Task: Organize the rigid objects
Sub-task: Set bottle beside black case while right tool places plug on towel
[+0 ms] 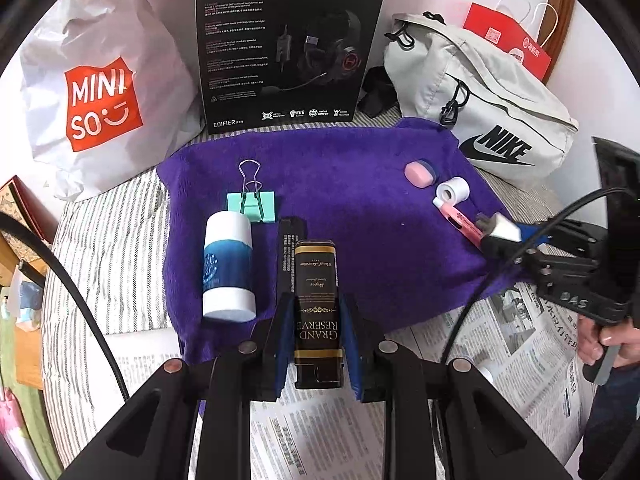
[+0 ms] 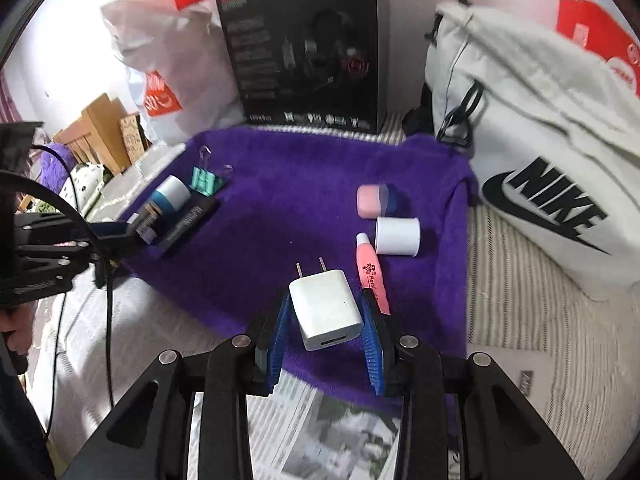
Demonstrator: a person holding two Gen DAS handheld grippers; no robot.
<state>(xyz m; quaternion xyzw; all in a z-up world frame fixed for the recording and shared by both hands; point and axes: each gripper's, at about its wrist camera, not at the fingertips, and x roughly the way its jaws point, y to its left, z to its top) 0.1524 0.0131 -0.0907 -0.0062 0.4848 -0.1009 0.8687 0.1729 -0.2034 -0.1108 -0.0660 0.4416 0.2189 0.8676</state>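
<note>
A purple towel fills the middle of both views, with a black headset box standing at its top edge. Low in the left wrist view, the left gripper is clamped on a black and gold GRAND RESERVE box; a white and blue tube lies just left of it. Low centre in the right wrist view, the right gripper pinches a white charger plug, prongs pointing up the frame, beside a pink pen.
</note>
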